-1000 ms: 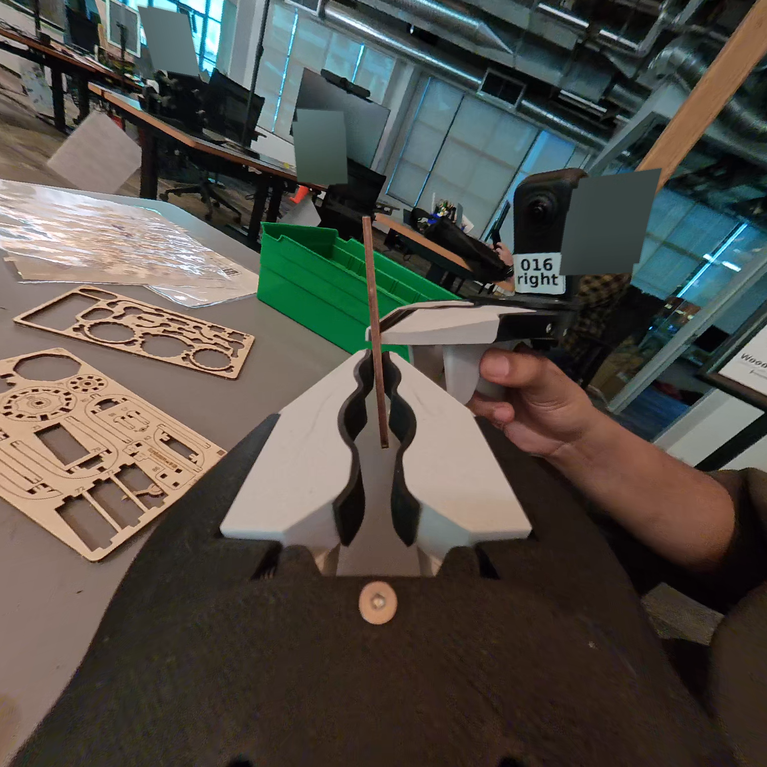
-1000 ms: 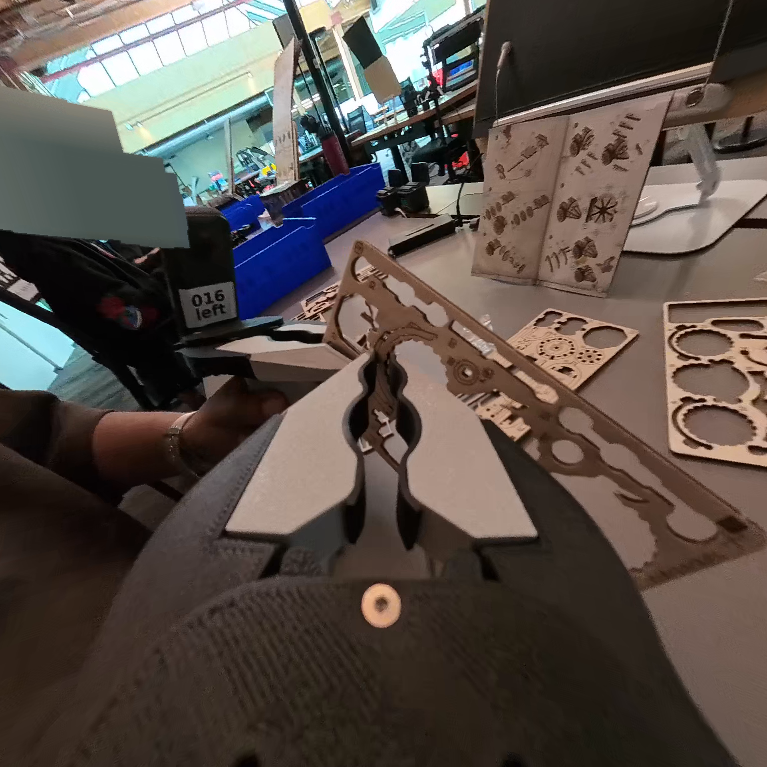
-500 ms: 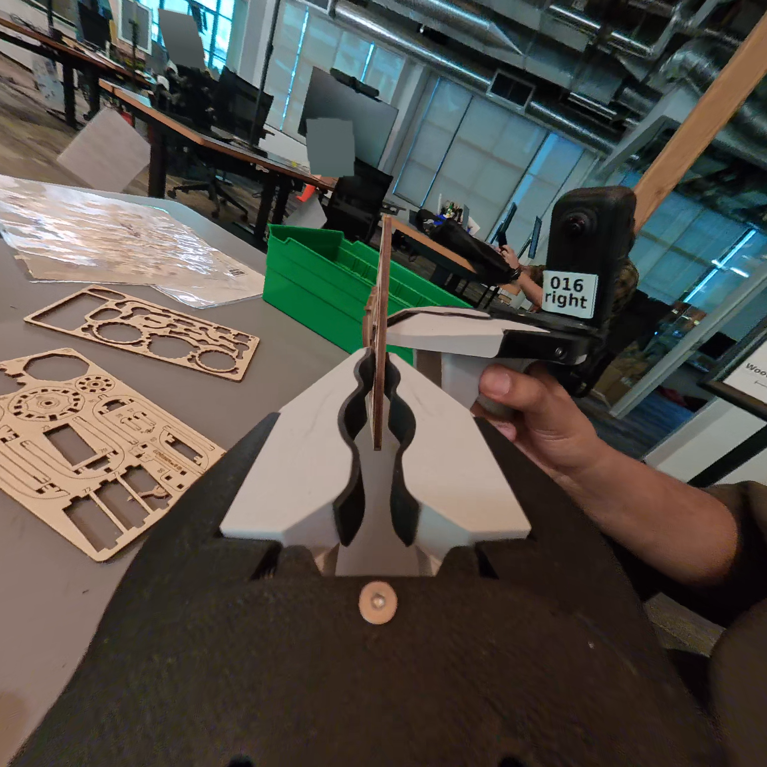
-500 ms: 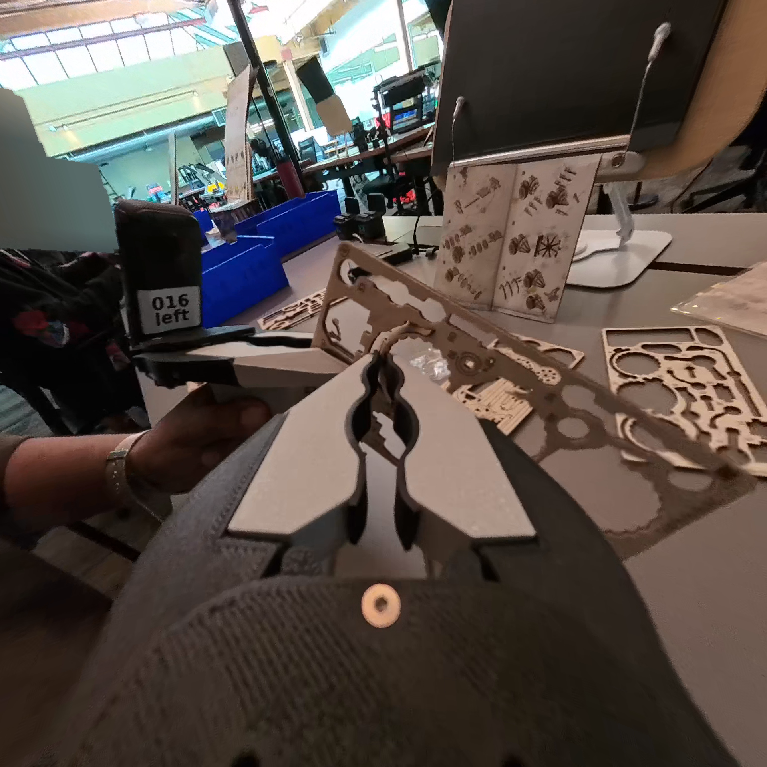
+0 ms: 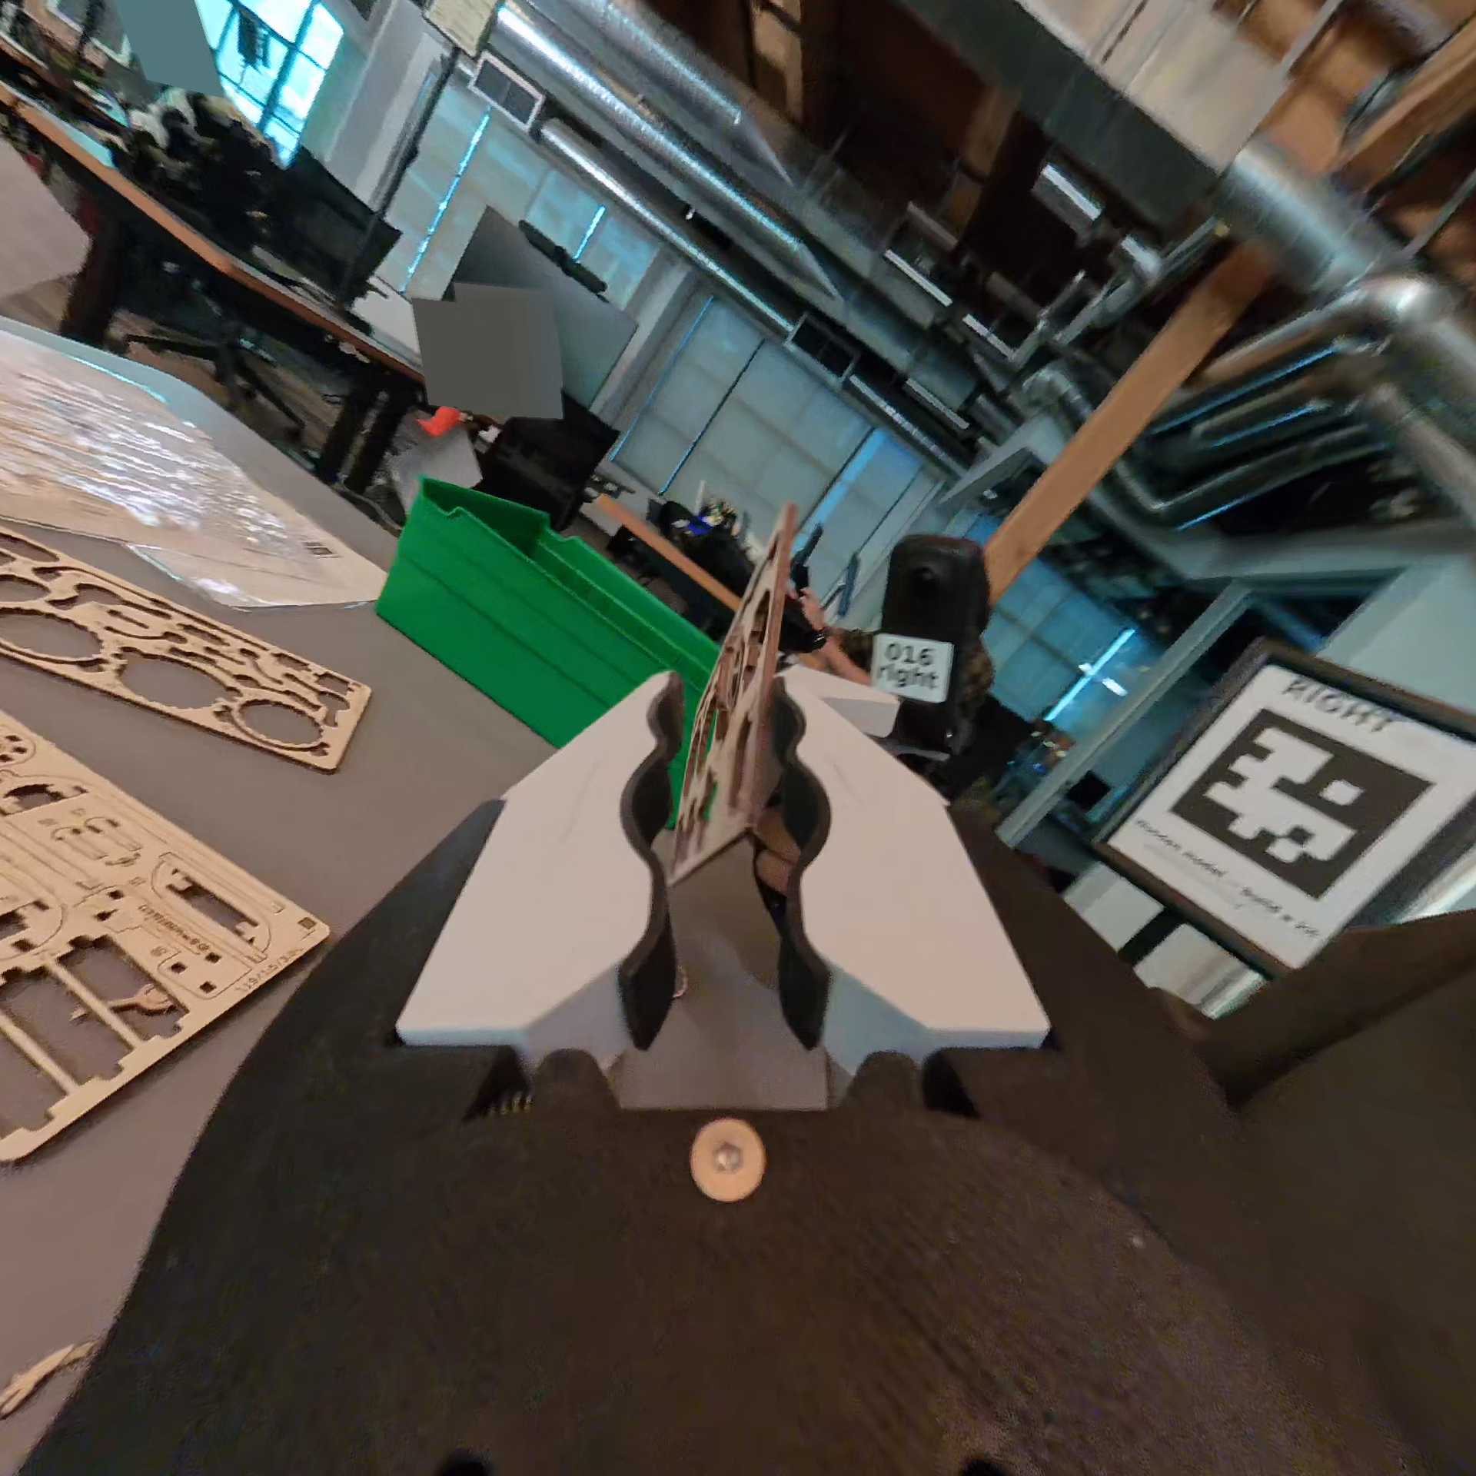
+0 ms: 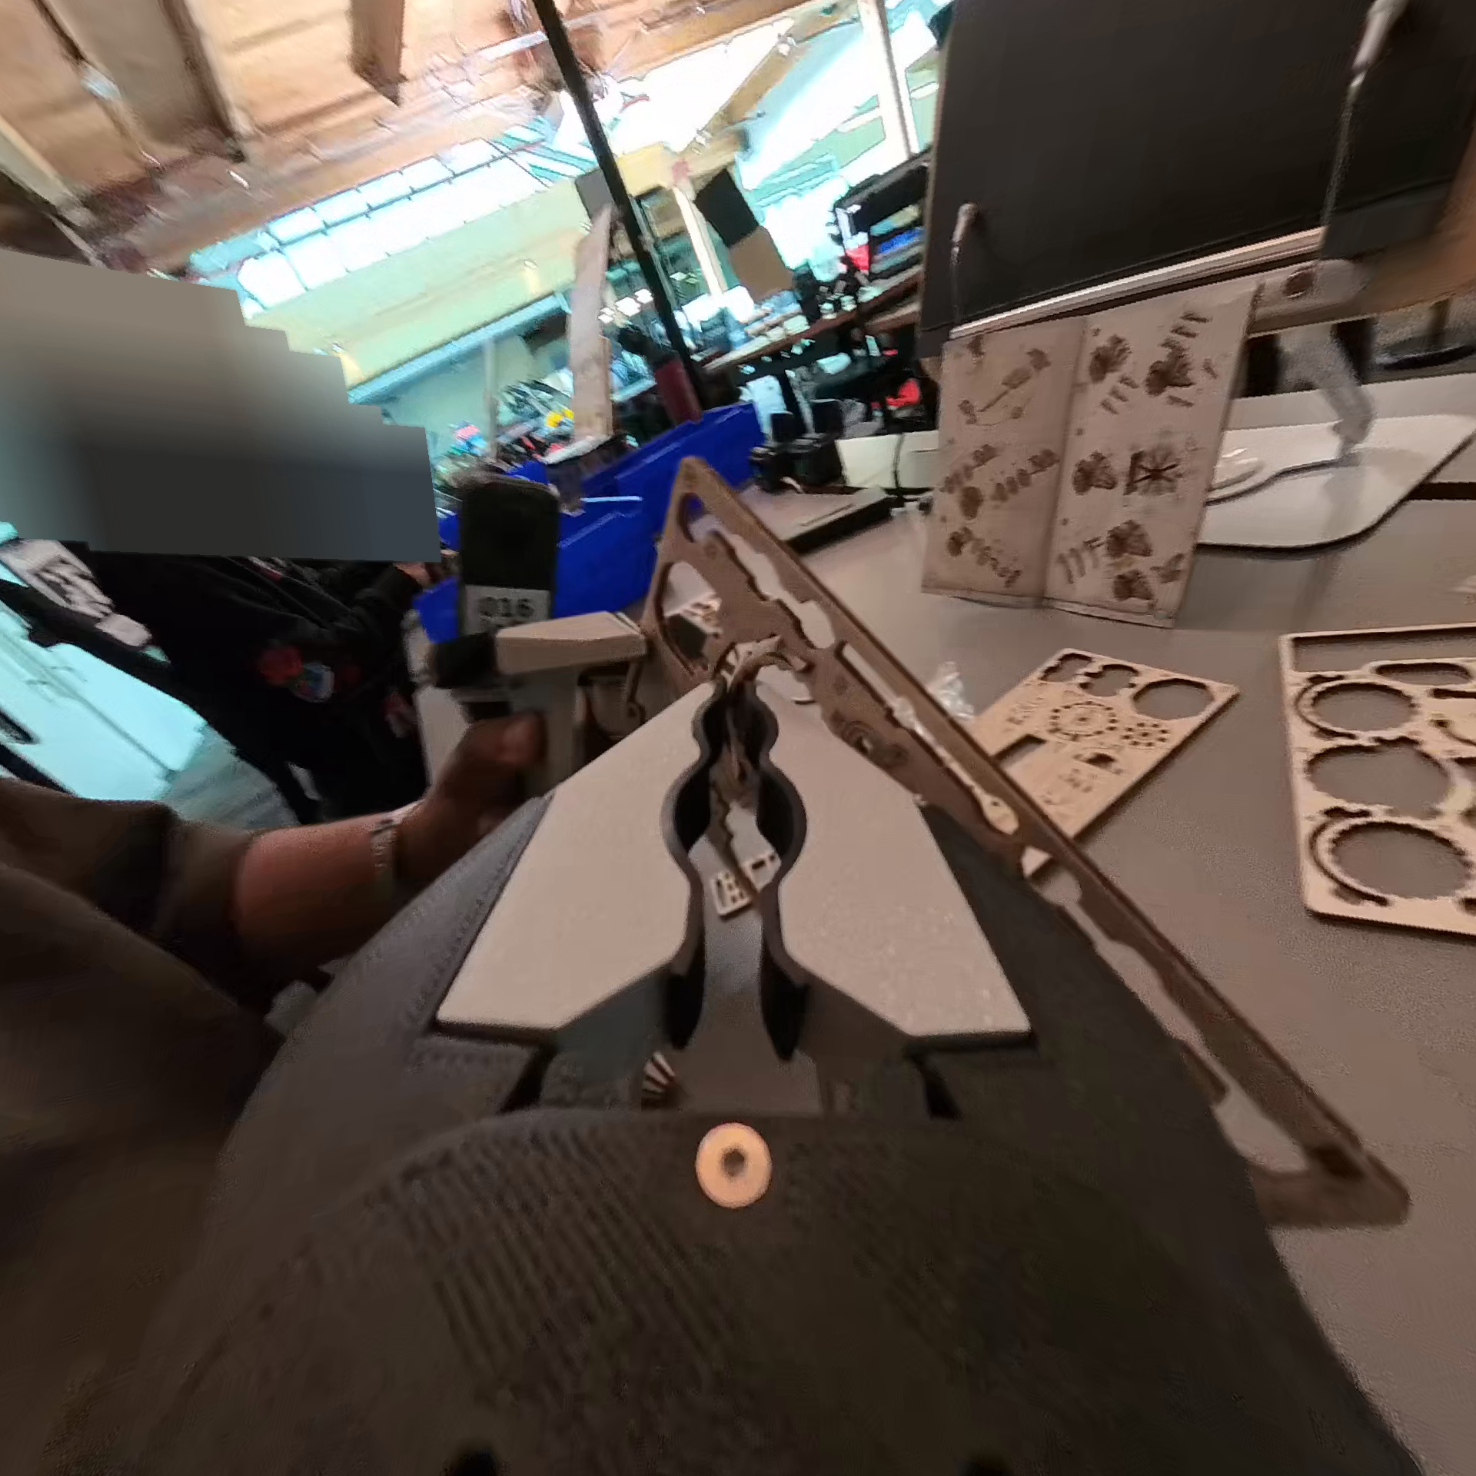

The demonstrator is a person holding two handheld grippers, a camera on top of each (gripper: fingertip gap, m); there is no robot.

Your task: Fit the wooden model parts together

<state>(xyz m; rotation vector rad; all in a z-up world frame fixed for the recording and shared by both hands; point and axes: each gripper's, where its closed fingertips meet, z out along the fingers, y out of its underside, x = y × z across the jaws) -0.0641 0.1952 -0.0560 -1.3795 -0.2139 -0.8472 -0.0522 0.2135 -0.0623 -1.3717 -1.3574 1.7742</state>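
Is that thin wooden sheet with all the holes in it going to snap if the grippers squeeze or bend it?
Probably fragile: the wooden sheet is very thin and mostly cut-outs, leaving narrow strips. It looks stiff rather than floppy, since it juts out straight. Likely light too: the left gripper seems to hold it by one edge.

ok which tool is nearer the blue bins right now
Left, likely. In the right wrist view the left tool sits just in front of the blue bins; the right tool is farther back, this side of the wooden sheet.
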